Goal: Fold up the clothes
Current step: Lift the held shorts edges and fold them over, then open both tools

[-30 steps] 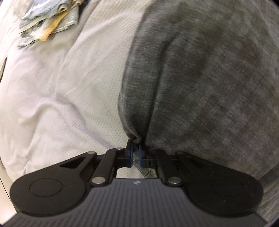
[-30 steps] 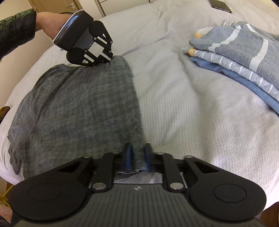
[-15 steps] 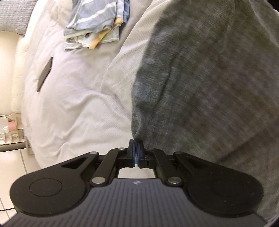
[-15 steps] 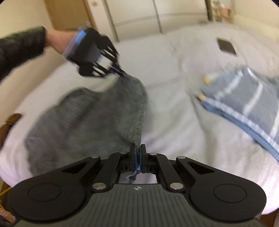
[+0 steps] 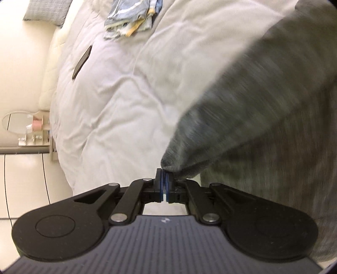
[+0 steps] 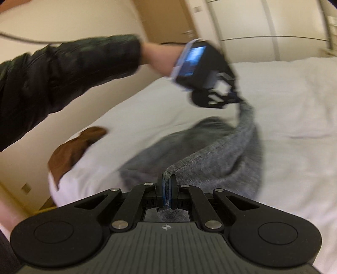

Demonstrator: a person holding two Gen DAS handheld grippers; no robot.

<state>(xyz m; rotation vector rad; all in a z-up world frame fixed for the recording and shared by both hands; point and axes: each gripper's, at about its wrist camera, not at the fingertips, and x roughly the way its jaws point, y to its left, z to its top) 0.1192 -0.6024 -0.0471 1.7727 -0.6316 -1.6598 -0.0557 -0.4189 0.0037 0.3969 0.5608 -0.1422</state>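
Note:
A grey knit garment (image 6: 227, 151) hangs between both grippers above the white bed (image 6: 294, 109). My right gripper (image 6: 167, 185) is shut on one corner of it, with cloth pinched between the blue pads. My left gripper (image 5: 164, 179) is shut on the other corner, and the grey garment (image 5: 263, 109) rises away to the right, blurred. In the right wrist view the left gripper (image 6: 236, 98) is held up over the bed by a hand in a dark sleeve (image 6: 63, 75), with the cloth trailing down from it.
A stack of folded blue striped clothes (image 5: 130, 19) and a dark phone (image 5: 82, 62) lie on the white duvet (image 5: 118, 101). A bedside table with small items (image 5: 31, 130) stands left. A brown thing (image 6: 73, 147) sits at the bed's edge; wardrobe doors (image 6: 252, 19) behind.
Both grippers have lifted the garment's edge off the bed and swung it over, so the cloth now hangs in the air between them. Both views have tilted and blurred.

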